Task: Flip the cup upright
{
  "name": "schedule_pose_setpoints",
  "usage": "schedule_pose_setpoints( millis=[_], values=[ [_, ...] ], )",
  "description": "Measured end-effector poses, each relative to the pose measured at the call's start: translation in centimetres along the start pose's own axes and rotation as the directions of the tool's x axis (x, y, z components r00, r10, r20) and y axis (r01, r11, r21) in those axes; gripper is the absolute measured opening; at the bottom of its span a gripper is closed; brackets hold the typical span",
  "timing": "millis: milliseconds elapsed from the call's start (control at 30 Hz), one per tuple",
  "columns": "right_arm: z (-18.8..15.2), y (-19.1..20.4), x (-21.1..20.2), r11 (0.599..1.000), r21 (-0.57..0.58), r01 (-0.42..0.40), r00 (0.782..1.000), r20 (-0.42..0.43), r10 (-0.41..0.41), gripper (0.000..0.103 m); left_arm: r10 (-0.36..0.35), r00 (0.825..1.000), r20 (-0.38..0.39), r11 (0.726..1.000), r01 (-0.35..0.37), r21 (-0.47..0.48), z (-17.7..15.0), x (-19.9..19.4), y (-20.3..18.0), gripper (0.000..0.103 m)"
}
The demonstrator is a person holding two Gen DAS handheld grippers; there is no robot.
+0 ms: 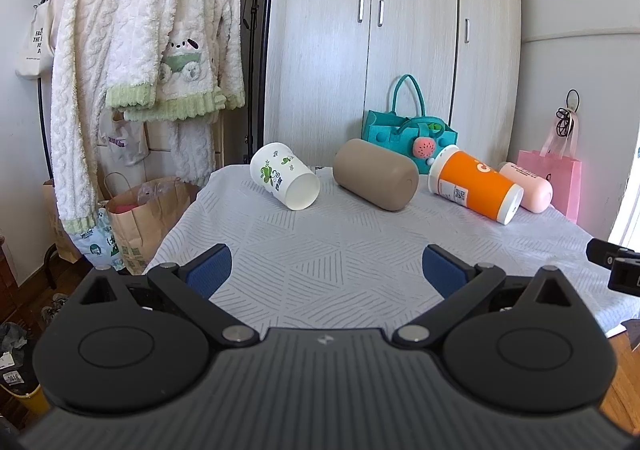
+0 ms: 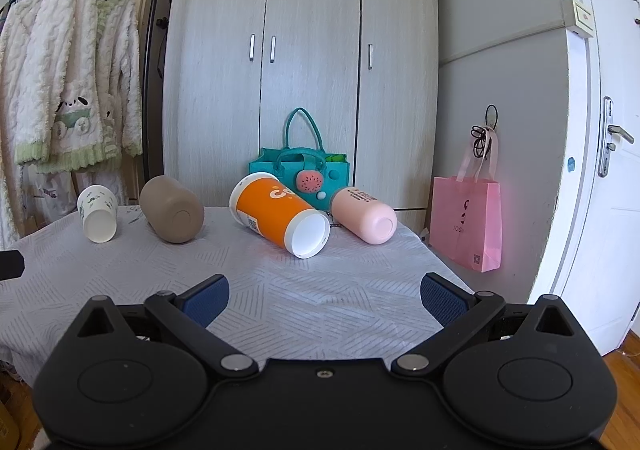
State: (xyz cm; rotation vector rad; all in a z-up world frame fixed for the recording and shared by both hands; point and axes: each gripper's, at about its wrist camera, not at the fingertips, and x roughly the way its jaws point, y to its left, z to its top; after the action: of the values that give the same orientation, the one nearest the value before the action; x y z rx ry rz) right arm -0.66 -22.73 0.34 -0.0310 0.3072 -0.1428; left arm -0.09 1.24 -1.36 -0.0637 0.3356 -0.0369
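My left gripper and right gripper: both spread wide, holding nothing, over the table. Ahead of them, four cups on their sides: white cup, tan cup, orange cup, pink cup. Beyond these, a teal bag.

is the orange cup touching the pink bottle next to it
Cannot tell. In the left wrist view the orange cup overlaps the pink bottle; in the right wrist view their far ends meet near the teal bag, with no clear gap or contact.
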Motion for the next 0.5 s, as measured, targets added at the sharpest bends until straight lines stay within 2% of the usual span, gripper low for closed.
schedule_pose_setpoints(
  millis=[133,233,333,433,500],
  values=[
    [0.3,0.2,0.1,1.0,0.0,-0.02,1.0,-0.012,0.02,0.103,-0.004,0.999,-0.038,1.0,0.004,0.007,0.6,0.0,0.1,0.103],
    [0.6,-0.3,0.3,0.992,0.063,-0.107,0.993,-0.049,0.11,0.103,0.022,0.998,-0.064,1.0,-0.021,0.02,1.0,0.4,0.2,0.103],
    [1.0,-1.0,0.7,0.972,0.135,-0.19,0.977,-0.068,0.201,0.103,0.009,0.992,-0.125,1.0,-0.008,0.007,1.7,1.2,0.7,0.103],
    [2.0,-1.1,1.2,0.933,0.13,-0.335,0.934,-0.087,0.347,0.103,-0.029,0.99,-0.137,1.0,0.029,-0.004,2.7,1.6,1.5,0.103],
    [2.8,-1.4,1.6,0.911,0.148,-0.385,0.912,-0.09,0.4,0.103,-0.046,0.99,-0.133,0.999,0.042,-0.032,3.4,1.7,2.2,0.103]
  ],
)
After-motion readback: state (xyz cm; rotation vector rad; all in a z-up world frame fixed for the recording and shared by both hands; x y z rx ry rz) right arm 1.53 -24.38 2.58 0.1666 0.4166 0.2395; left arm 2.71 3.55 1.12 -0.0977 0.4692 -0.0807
